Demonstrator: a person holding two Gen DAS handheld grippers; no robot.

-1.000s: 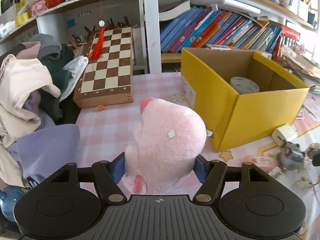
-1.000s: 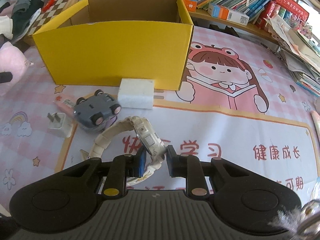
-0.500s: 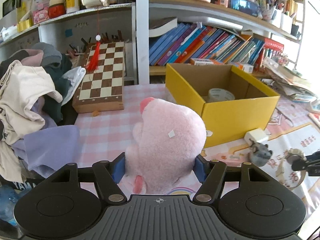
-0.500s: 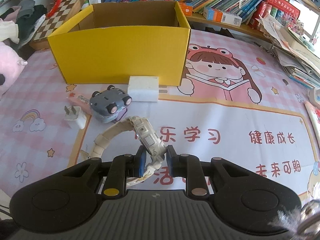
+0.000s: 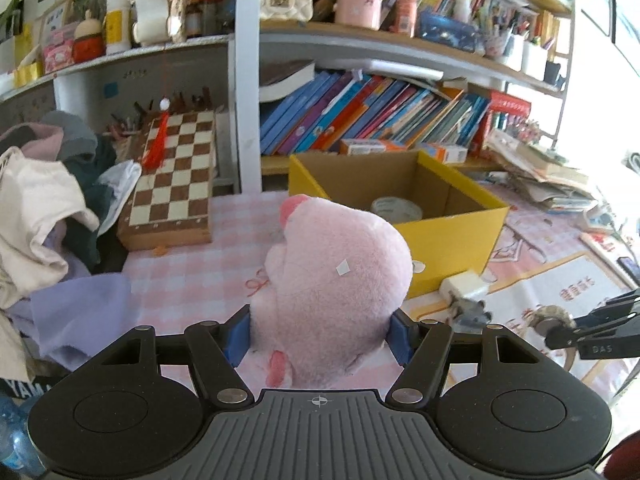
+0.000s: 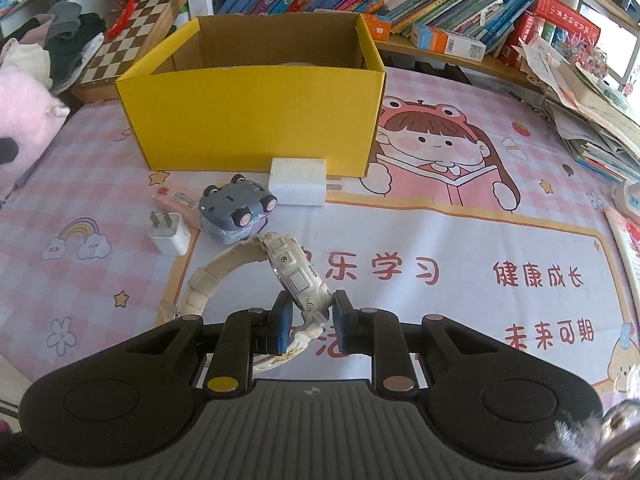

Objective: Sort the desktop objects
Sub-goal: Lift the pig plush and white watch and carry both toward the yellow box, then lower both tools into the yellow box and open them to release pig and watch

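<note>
My left gripper is shut on a pink plush toy, held above the pink checked tablecloth. Beyond the toy stands an open yellow box with a roll of tape inside. My right gripper is shut on a white wristwatch, its strap looping to the left above the printed mat. The yellow box stands ahead of it. The pink plush toy shows at the left edge of the right wrist view, and the right gripper's fingers with the watch show at the right edge of the left wrist view.
A grey toy car, a white charger block, a small white plug and a pink packet lie before the box. A chessboard and a heap of clothes are at the left. Bookshelves run behind; paper stacks at right.
My left gripper has risen and drawn back with the plush toy, so more of the shelves shows. My right gripper has lifted slightly with the watch, the box now farther off.
</note>
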